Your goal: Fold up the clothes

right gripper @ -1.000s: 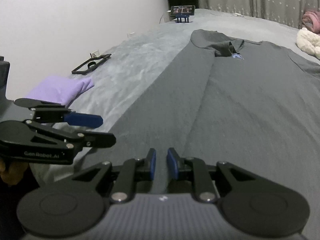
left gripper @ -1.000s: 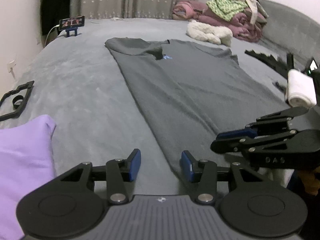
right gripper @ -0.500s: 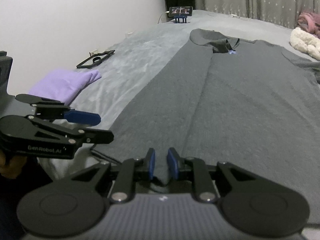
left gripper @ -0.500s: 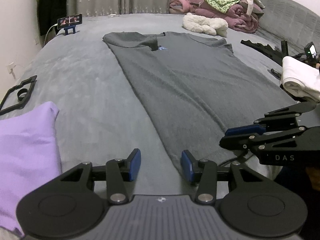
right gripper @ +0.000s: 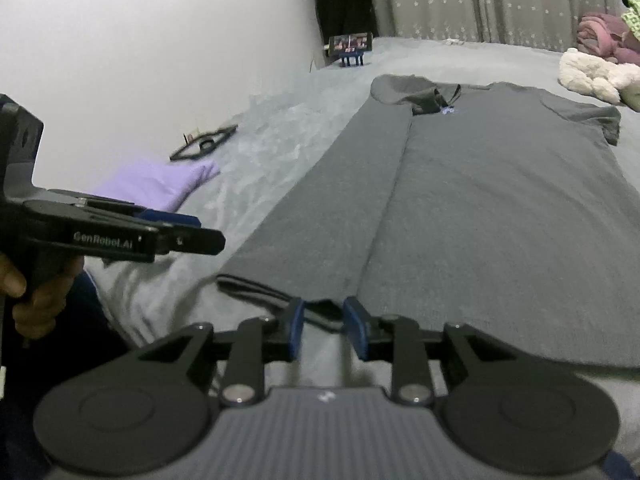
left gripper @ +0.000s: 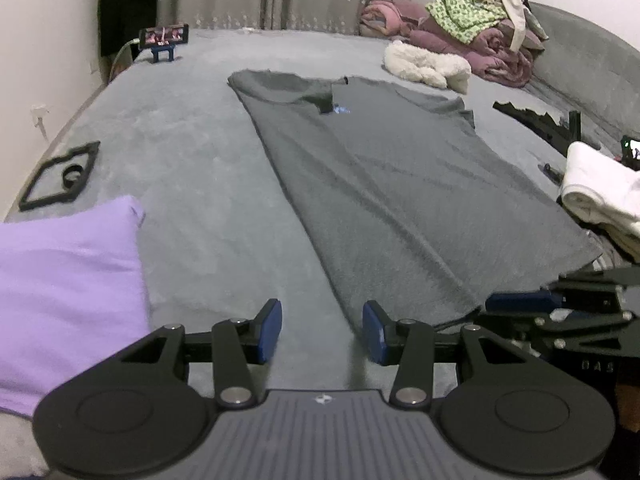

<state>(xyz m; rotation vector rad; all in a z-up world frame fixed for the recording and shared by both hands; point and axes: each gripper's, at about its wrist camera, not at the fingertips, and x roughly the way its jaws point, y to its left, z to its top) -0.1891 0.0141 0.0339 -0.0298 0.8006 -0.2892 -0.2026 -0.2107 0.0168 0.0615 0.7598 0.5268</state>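
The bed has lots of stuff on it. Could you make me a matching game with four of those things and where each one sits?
Things:
1. grey T-shirt
2. purple cloth
3. phone on its stand
4. fluffy white item

Places:
A. far left corner of the bed
B. near left edge
C. spread flat in the middle
D. far side, beside the pink blanket heap

Pairs: 1-C, 2-B, 3-A, 4-D

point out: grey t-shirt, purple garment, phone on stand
grey t-shirt (left gripper: 400,184): left wrist view, middle of the body.
purple garment (left gripper: 68,280): left wrist view, flat centre.
phone on stand (right gripper: 352,43): right wrist view, on the screen.
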